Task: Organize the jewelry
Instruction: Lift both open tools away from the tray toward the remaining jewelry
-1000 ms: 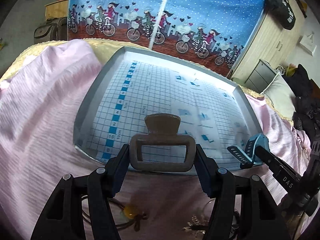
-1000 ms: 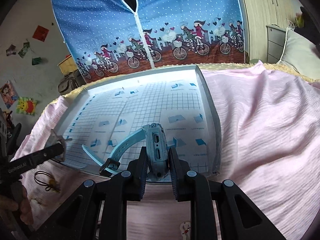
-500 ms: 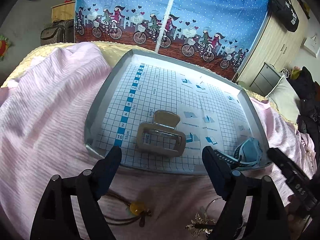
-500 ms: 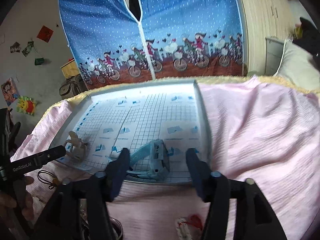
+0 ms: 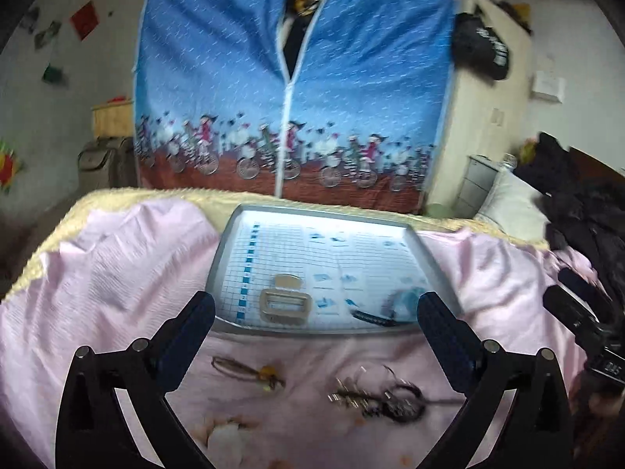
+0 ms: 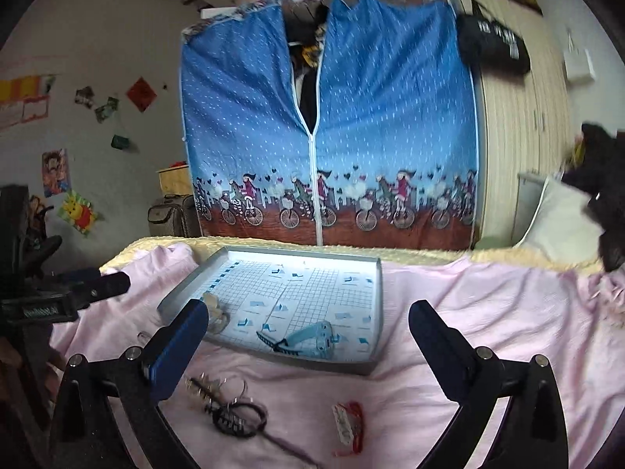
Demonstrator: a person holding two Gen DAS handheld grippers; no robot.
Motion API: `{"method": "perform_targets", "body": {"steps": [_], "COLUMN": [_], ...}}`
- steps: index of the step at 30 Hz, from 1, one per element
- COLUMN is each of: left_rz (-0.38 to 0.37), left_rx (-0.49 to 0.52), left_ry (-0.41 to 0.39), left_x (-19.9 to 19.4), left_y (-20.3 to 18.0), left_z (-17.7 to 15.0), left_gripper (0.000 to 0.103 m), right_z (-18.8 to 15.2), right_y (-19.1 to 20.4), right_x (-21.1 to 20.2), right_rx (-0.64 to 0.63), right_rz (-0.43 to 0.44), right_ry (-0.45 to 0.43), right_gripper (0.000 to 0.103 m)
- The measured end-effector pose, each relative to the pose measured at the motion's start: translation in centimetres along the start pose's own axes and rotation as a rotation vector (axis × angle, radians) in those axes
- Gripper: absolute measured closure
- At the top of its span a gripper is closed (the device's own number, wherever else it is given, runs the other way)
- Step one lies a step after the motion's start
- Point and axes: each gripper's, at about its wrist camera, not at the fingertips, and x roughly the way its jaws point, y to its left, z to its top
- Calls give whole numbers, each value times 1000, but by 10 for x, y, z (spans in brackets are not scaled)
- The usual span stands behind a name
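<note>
Both wrist views, bed with pink sheet and grey tray (image 5: 431, 252). My left gripper (image 5: 316, 322) and my right gripper (image 6: 306, 332) both stand with jaws spread wide and nothing between them. Two items already lie in the tray near its front edge: a beige hair clip (image 5: 284, 303), at centre of the left view, and a light-blue watch (image 6: 312, 338), at centre of the right view. The loose pieces not yet sorted lie on the sheet below the tray, in the lower part of each frame. A cord with an amber bead (image 5: 250, 371) rests lower centre-left in the left view, its long axis running roughly left to right across the frame, just inside my left finger. A tangle of chains and dark hair ties (image 5: 379, 394) sits lower centre-right there and reappears lower left in the right view (image 6: 230, 410). A small red-and-white piece (image 6: 349, 426) lies lower centre in the right view, between my right fingers and nearer to that gripper. I judge the cord falls to my left gripper and the red piece to my right; each needs a downward tilt, since both lie below the jaw line.
</note>
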Motion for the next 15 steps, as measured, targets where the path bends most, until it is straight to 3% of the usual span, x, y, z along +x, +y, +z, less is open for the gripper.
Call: {"method": "perform_targets", "body": {"steps": [5,15], "left_rz": [-14,-60], "left_rx": [43,-77], "left_ry": [58,139], "left_x": [-30,-86], "left_y": [-14,-28], "left_z": [-15,-60], "left_gripper": [1,2], "right_z": [-21,-57], "right_y": [4,0], "right_x": [-50,-99], "right_rx": [1,121], "right_rz": [-11,-18], "right_ry": [-1,130], "right_gripper": [0,0]}}
